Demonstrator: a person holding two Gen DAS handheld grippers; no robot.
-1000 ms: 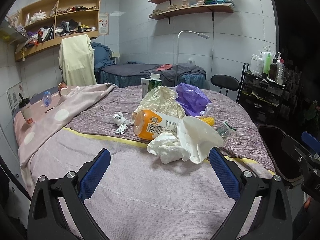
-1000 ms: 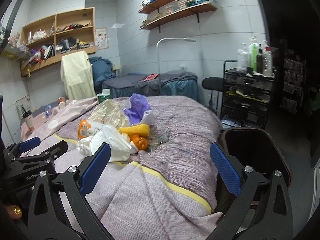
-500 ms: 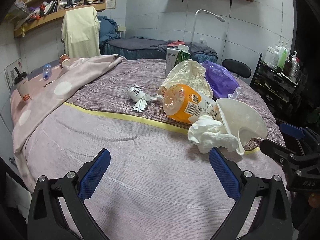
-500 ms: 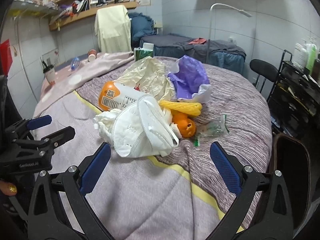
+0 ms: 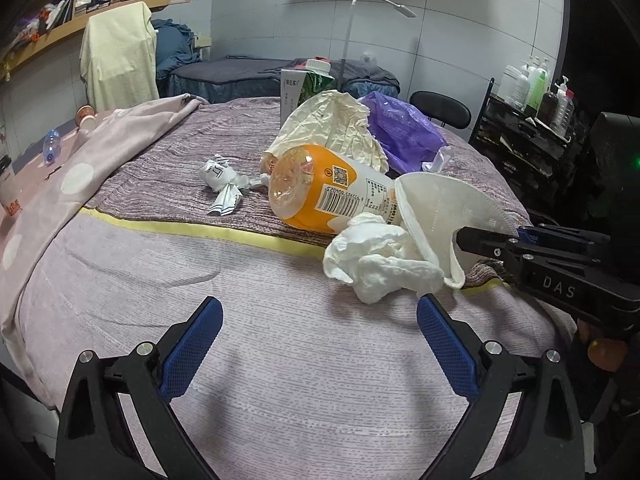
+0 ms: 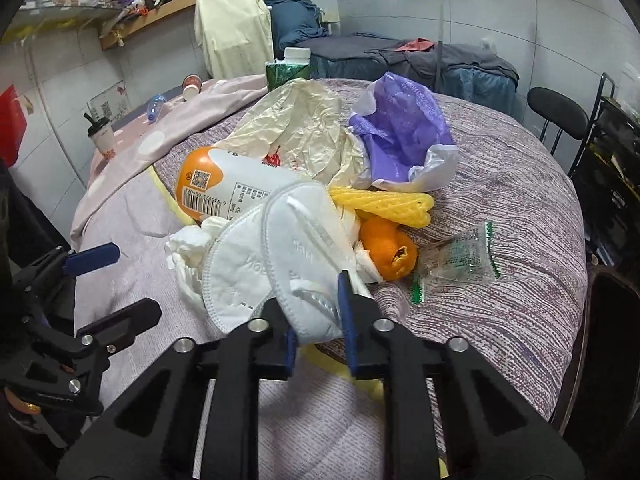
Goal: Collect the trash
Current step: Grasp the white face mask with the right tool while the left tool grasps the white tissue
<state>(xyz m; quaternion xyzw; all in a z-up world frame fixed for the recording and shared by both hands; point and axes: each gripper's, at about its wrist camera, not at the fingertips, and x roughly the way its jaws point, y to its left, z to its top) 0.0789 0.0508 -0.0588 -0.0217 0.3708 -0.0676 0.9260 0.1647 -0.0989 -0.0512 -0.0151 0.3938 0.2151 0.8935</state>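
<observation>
White face mask (image 6: 256,276) lies on the bed (image 6: 500,208) atop the trash heap, against an orange bottle (image 6: 216,192) on its side (contents not discernible). Right gripper (image 6: 318,312) pinches the mask's near edge; left gripper (image 5: 320,344) hovers spread wide, low over bare blanket just short of a crumpled tissue (image 5: 372,256).

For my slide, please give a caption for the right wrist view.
Right gripper closes on a white face mask atop bed trash.

black frames, blue-padded jaws, silver screws
</observation>
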